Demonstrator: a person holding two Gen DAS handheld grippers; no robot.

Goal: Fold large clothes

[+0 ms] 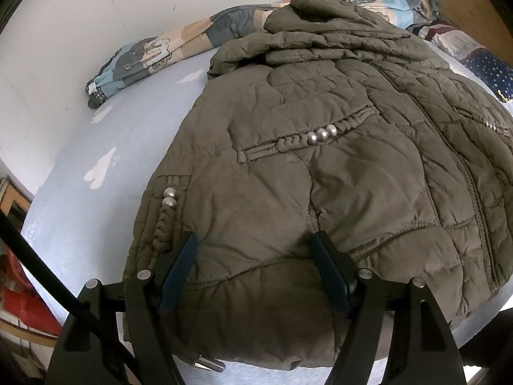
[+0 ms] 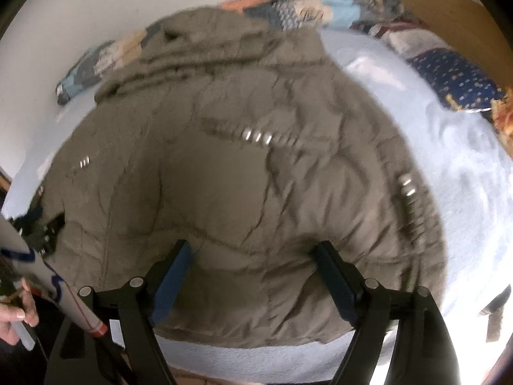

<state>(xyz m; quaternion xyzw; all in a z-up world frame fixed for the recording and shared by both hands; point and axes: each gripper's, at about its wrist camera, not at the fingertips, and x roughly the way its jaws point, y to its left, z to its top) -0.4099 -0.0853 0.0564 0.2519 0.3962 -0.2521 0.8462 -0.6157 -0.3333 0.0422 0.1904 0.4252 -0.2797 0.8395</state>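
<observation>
left wrist view: the olive-brown quilted padded jacket (image 1: 320, 160) runs off the right edge, so its far side is cut off, and its near hem hangs down behind the left gripper (image 1: 255, 250). it lies flat on the pale blue bed sheet (image 1: 96, 160), long axis running from the hem nearest the camera up to the bunched collar by the patchwork-print duvet (image 1: 166, 48) at the wall. the blue-padded jaws stand wide, astride a swell of the hem; whether the pads touch the cloth i cannot tell, and nothing is pinched.

right wrist view: motion blur smears everything, so seams and studs are streaks. the same jacket (image 2: 240, 176) points the same way, hem near, collar far. the right gripper (image 2: 253, 250) has its jaws spread wide and opening, hem fabric between them but not squeezed. a hand (image 2: 16, 311) at the lower left is partly cut off.
</observation>
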